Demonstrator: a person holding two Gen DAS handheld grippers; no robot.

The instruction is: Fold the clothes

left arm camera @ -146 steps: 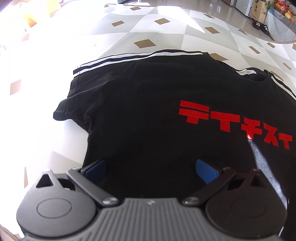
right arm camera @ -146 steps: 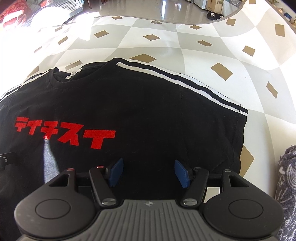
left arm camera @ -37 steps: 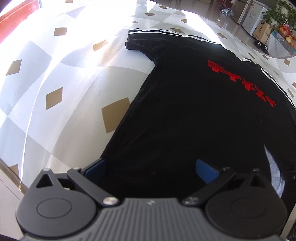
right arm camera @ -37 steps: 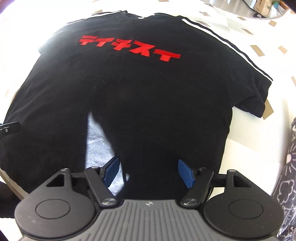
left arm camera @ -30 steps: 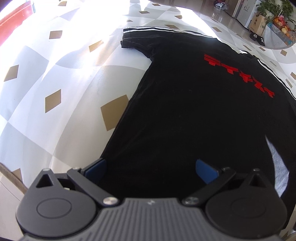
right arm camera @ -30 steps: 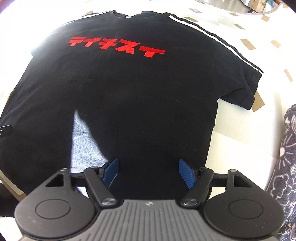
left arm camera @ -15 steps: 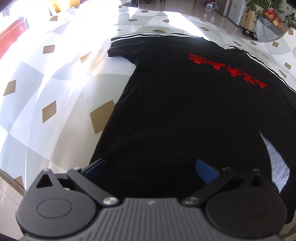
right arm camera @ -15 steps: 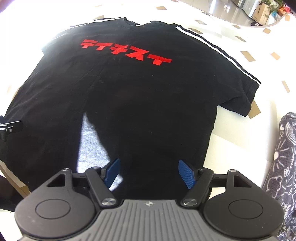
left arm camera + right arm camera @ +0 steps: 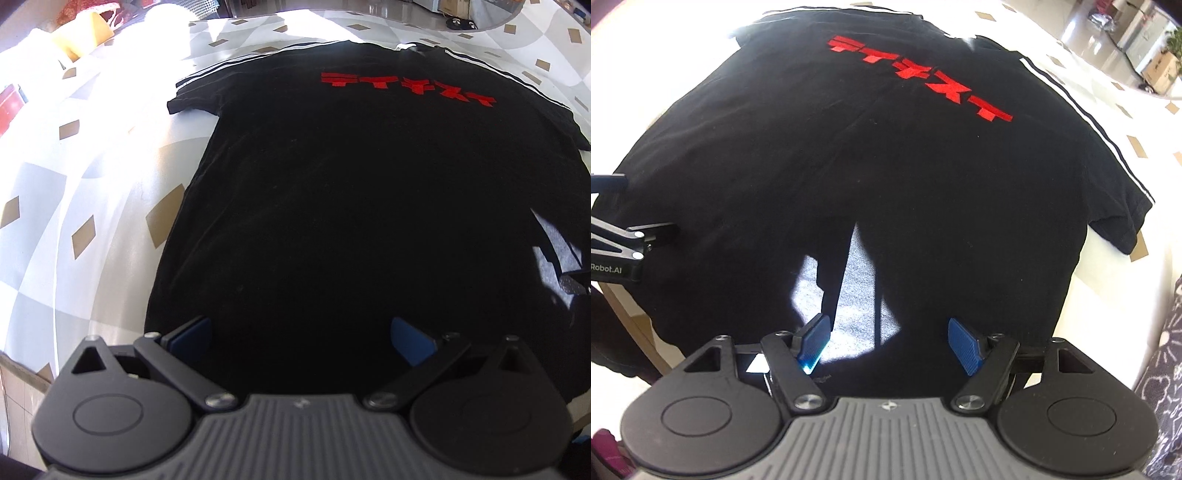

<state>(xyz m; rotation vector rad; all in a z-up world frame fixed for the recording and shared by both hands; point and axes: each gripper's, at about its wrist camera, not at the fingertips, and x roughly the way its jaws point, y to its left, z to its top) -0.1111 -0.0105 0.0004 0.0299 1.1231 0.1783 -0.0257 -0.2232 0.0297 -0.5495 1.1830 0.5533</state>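
A black T-shirt (image 9: pixel 351 192) (image 9: pixel 849 177) with red lettering (image 9: pixel 406 86) (image 9: pixel 919 79) and white shoulder stripes lies flat, front up, on a table with a diamond-patterned cloth (image 9: pixel 85 177). My left gripper (image 9: pixel 301 339) hovers open over the shirt's lower left hem, with nothing between its blue pads. My right gripper (image 9: pixel 890 343) stands open above the hem's right part, with only a sunlit patch of cloth under it. Part of the left gripper's frame shows at the left edge of the right wrist view.
A dark patterned fabric (image 9: pixel 1167 354) lies at the right of the table. Bright sunlight washes out the table's far left. Bags and a yellow item (image 9: pixel 85 33) sit beyond the table's far left corner. The table's near edge (image 9: pixel 22 369) runs just below the hem.
Both grippers have rolled and slid sideways over the hem, so the shirt looks turned in each view. More of the left gripper's frame shows in the right wrist view. Both jaws stay open.
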